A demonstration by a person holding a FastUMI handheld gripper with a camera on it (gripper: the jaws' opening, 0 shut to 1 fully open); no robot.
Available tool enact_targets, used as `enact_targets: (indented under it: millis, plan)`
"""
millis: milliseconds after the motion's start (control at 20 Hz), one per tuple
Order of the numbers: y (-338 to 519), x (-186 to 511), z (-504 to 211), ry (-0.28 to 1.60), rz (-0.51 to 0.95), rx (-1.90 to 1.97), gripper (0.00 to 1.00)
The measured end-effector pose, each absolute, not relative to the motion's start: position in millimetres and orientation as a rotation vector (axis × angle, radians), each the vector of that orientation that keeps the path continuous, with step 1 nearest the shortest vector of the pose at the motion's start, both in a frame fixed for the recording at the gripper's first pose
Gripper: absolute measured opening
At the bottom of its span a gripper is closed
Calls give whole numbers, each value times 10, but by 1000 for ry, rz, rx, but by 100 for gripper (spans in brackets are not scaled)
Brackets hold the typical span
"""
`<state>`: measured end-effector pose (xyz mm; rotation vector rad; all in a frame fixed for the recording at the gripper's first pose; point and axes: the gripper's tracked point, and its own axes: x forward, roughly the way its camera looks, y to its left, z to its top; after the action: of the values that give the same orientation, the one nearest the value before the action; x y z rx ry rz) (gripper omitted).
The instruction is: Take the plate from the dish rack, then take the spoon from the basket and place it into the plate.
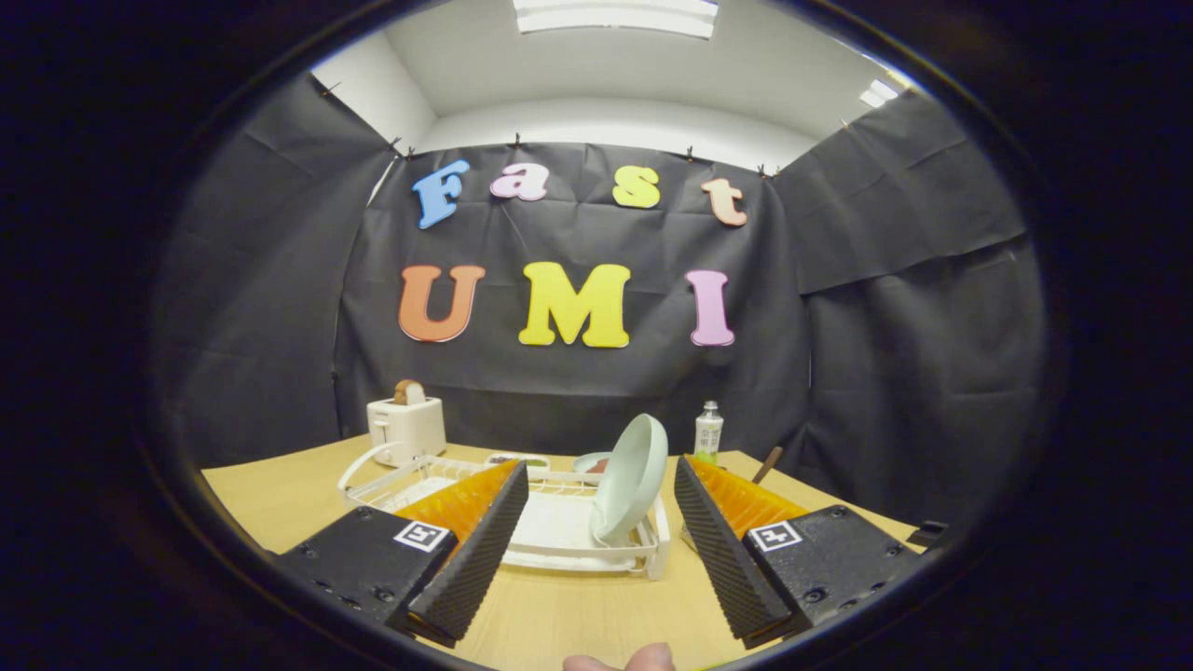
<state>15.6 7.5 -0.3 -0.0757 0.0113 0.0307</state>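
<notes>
A white wire dish rack (559, 522) sits on the wooden surface (280, 494). The round, pale green plate (634, 475) stands on edge in it. The hand-held gripper (601, 536) is spread open before the rack, holding nothing. Behind the rack: a boxy white toaster (406, 427) and a small bottle (708, 431).

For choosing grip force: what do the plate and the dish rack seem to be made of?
Plate: pale green, smooth and slightly glossy, likely ceramic or melamine. Dish rack: thin white bars, probably coated wire or plastic. The open claw touches neither.
</notes>
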Motion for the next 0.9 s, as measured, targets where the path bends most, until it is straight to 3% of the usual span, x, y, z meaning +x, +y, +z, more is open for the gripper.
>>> enact_targets:
  millis: [450, 900]
  plan:
    - [-264, 1001, 555, 140, 58, -98, 100]
    - [-369, 2019, 348, 504, 84, -161, 100]
